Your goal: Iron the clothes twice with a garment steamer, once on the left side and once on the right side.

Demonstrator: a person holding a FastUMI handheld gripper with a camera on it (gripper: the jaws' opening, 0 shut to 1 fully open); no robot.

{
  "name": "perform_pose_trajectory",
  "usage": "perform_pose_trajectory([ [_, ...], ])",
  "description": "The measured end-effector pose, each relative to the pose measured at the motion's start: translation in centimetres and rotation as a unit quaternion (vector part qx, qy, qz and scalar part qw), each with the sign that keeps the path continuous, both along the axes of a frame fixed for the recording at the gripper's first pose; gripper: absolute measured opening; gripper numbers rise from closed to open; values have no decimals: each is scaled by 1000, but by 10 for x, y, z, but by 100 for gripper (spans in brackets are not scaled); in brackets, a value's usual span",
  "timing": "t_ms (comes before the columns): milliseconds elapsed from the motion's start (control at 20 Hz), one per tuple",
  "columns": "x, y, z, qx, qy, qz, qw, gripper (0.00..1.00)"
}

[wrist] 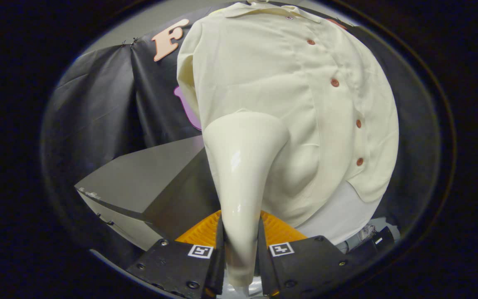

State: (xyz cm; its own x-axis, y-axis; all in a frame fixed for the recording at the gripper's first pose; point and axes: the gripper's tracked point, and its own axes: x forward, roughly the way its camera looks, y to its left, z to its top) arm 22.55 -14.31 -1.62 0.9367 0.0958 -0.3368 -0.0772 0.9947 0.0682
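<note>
1. Garment steamer (242,166), cream and glossy, stands up between the fingers of the claw (241,249), which is clenched on its narrow handle, both fingers pressing its sides.
2. Its wide head reaches the lower front of the cream button-up shirt (264,74) hanging just beyond, left of the row of reddish buttons (335,82); whether the head actually touches the cloth is hard to tell from behind.
3. The step in hand looks like a pass over one half of the shirt front.
4. To do it well, the head should stay flat and light on the fabric, travel in one slow straight stroke, and keep off the buttons and placket.
5. A grey bench (139,174) sits to the left below the shirt.
6. No brand or readable writing shows on steamer or shirt; the square markers (200,251) on the claw carry patterns, not words.
</note>
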Motion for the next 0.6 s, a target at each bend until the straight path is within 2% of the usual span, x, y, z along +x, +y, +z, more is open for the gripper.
perform_pose_trajectory([
  [350, -42, 16, 43, 4, 4, 4, 1000, 35],
  [600, -29, 2, 69, -8, -2, -9, 1000, 35],
])
